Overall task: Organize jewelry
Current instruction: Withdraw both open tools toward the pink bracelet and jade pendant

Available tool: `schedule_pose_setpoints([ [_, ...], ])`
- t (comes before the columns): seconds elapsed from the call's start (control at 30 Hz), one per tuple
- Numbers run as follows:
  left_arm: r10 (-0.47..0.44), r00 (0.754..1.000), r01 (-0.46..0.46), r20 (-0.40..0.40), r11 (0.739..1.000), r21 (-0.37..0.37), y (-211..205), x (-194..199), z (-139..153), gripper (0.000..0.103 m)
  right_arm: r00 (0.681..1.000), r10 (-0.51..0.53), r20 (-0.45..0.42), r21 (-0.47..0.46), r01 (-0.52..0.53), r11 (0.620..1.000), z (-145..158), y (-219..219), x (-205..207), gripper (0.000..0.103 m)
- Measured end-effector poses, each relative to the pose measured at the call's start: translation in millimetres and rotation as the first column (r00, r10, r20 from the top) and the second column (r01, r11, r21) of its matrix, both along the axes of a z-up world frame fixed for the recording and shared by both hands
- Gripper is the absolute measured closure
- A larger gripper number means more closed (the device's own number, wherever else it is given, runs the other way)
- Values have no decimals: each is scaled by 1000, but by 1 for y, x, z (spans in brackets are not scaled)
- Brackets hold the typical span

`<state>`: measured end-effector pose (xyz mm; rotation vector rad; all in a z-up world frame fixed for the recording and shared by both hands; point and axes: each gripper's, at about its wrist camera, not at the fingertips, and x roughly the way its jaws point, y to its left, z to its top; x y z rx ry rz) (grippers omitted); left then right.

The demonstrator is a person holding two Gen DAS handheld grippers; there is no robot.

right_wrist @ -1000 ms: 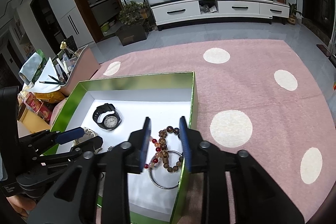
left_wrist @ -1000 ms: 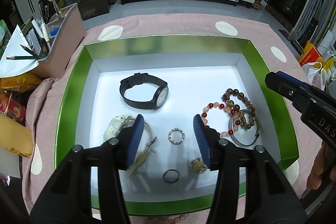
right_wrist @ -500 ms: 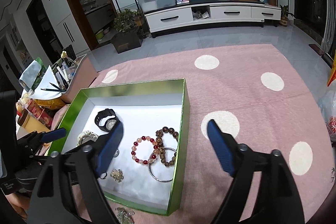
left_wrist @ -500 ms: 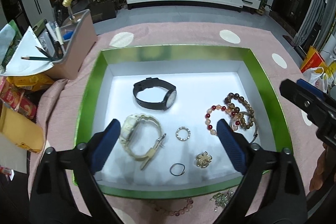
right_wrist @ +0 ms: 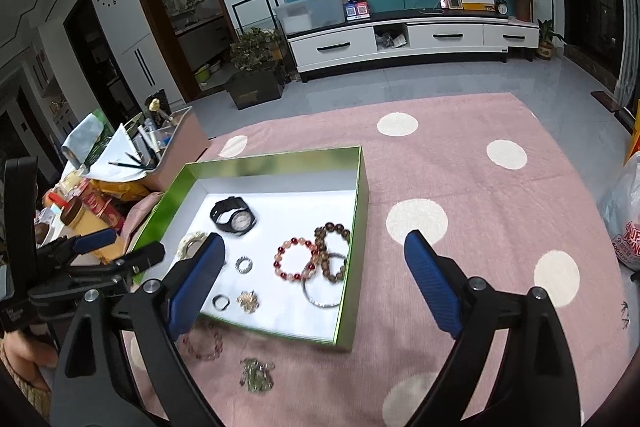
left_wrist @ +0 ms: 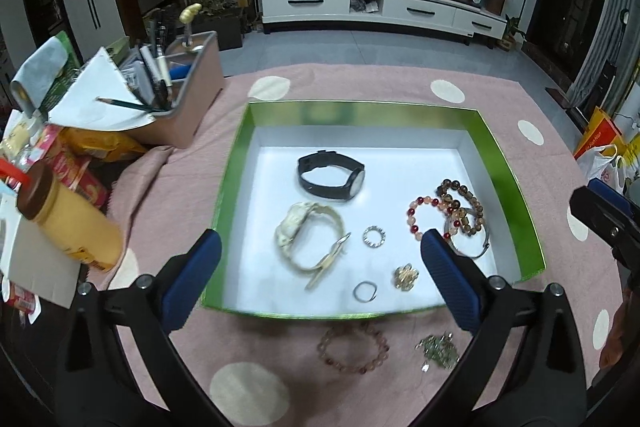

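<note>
From the left wrist, the left gripper (left_wrist: 320,281) is opening wide and empty above the green box (left_wrist: 234,179), jewelry between and beyond its pads; from the right wrist, the right gripper (right_wrist: 314,285) likewise opens empty, a blurred, probably beaded bracelet (right_wrist: 204,343) beside its left pad.

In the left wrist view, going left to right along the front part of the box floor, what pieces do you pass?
Cream watch → studded ring → gold brooch → silver bangle, which overlaps the bead bracelets.
</note>
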<state>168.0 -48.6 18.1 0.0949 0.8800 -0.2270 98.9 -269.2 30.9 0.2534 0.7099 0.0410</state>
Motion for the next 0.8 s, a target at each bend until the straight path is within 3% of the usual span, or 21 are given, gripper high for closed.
schedule_pose_setpoints([
  [0.3,11,1000,-10,17,1000,-24,32,-41,-3,2,998,64,-28,-30,-65,997,-14,13,-43,12],
  [0.8,-6,996,4,-87,1000,-13,47,-95,-67,2,971,183,-153,-94,-198,976,-82,53,-83,12],
])
